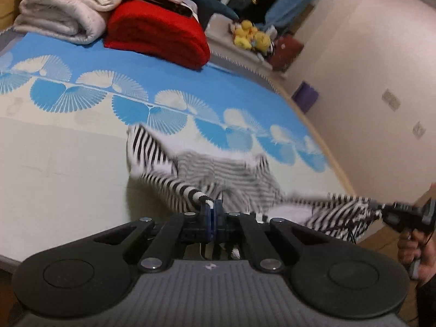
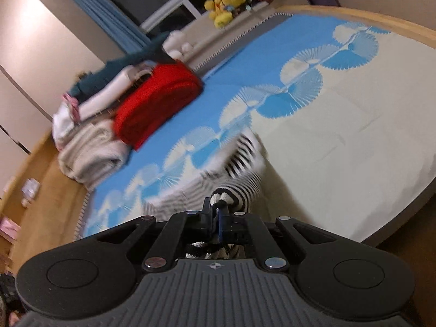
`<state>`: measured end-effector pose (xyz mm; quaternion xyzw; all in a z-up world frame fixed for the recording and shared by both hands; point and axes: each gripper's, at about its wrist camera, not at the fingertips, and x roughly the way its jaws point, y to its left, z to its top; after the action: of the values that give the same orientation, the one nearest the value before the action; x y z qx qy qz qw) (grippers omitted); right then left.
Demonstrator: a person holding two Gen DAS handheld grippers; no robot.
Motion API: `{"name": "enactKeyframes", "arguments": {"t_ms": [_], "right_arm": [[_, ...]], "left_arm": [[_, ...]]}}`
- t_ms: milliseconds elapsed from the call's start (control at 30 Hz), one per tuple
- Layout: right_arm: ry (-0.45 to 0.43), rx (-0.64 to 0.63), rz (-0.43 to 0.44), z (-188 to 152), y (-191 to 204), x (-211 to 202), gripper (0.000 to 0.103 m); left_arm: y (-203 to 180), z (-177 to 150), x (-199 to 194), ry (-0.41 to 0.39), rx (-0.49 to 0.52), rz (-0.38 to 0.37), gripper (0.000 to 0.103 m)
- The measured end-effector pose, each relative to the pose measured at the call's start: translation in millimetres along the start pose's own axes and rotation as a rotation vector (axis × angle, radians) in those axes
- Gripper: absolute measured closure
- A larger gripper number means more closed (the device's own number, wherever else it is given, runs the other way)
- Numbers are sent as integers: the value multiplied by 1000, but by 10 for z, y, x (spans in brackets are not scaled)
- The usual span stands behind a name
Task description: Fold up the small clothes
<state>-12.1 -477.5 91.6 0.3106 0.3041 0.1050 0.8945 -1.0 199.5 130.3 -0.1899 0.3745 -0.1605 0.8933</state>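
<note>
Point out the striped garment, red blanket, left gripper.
striped garment (image 1: pixel 218 171): left wrist view, blurred middle of cloth.
red blanket (image 1: pixel 155 32): left wrist view, top face.
left gripper (image 1: pixel 211 207): left wrist view, between fingertips.

Red folded blanket (image 1: pixel 158 32) touching cream folded blanket (image 1: pixel 65 8) on blue-patterned bedsheet (image 1: pixel 81 136); yellow plush toys (image 1: pixel 249 36) beyond.

I count one striped garment (image 1: pixel 212 171) on one bed (image 1: pixel 68 169). I hold two grippers: the left gripper (image 1: pixel 210 207) and the right gripper (image 2: pixel 216 208). At the far side lie one red folded blanket (image 1: pixel 155 31) and one cream folded blanket (image 1: pixel 62 8). The yellow plush toys (image 1: pixel 249 36) are too blurred for counting.
</note>
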Motion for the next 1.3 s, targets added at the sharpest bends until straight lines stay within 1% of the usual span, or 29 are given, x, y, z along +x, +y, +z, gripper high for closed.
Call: {"name": "enactKeyframes", "arguments": {"t_ms": [33,100,200,267,333,367,400,467,500,567,600,633,667,700,733,767,800,833,867,967,1033,1067,1133,1167,1267,1300], "right_arm": [[-3,4,-4,22,6,-3,100],[11,24,-20,68,-18,104,100],[34,57,-78,139,-60,433,100],[53,82,-85,253,-67,756,100],[69,82,-112,387,-14,1113,100],[75,67,-115,479,21,1333,100],[75,60,-135,560,54,1537,100],[77,72,-157,751,85,1989,100],[72,78,-164,831,99,2186,100],[41,111,-169,968,88,2581,99],[21,104,-168,1003,74,2741,92],[9,88,-184,1009,44,2924,89],[9,88,-213,996,-9,3046,80],[8,94,-235,948,-73,3135,75],[-1,106,-229,872,-145,3173,75],[6,107,-202,798,-204,3195,74],[41,103,-191,762,-233,3242,74],[72,88,-187,752,-224,3266,74],[61,49,-166,748,-184,3251,74],[85,-122,-169,688,-23,3291,65],[148,-152,-163,610,-37,3374,62],[190,-145,-155,567,-62,3435,60],[240,-164,-152,498,-53,3519,60],[252,-196,-157,466,-19,3563,59],[286,-327,-173,347,131,3677,53],[301,-368,-178,297,184,3699,53]], "left_arm": [[30,12,11,-4,-27,-9,102],[97,56,122,0,-60,-4,102],[250,206,462,22,-109,11,102],[382,358,761,36,-115,42,102],[562,542,1139,59,-152,77,102],[640,629,1315,69,-167,89,102],[725,728,1511,76,-174,95,102],[892,925,1895,86,-200,127,102],[987,1010,2067,80,-229,135,102],[1181,1146,2358,43,-301,125,101],[1259,1174,2442,30,-339,116,100],[1341,1179,2523,24,-379,104,91],[1377,1169,2568,26,-394,101,83],[1381,1167,2599,33,-393,116,69],[1366,1176,2602,42,-374,142,61],[1346,1192,2590,33,-351,145,58],[1335,1204,2570,15,-333,136,54],[1327,1207,2566,10,-325,124,54],[1310,1204,2577,18,-313,108,54],[1200,1152,2729,86,-256,74,54],[1101,1114,2876,155,-218,73,54],[1041,1093,2904,162,-195,79,53],[913,1077,2956,158,-128,87,39],[853,1052,2978,164,-88,95,37],[677,990,3055,186,68,144,37],[628,973,3078,190,122,165,37]]}}
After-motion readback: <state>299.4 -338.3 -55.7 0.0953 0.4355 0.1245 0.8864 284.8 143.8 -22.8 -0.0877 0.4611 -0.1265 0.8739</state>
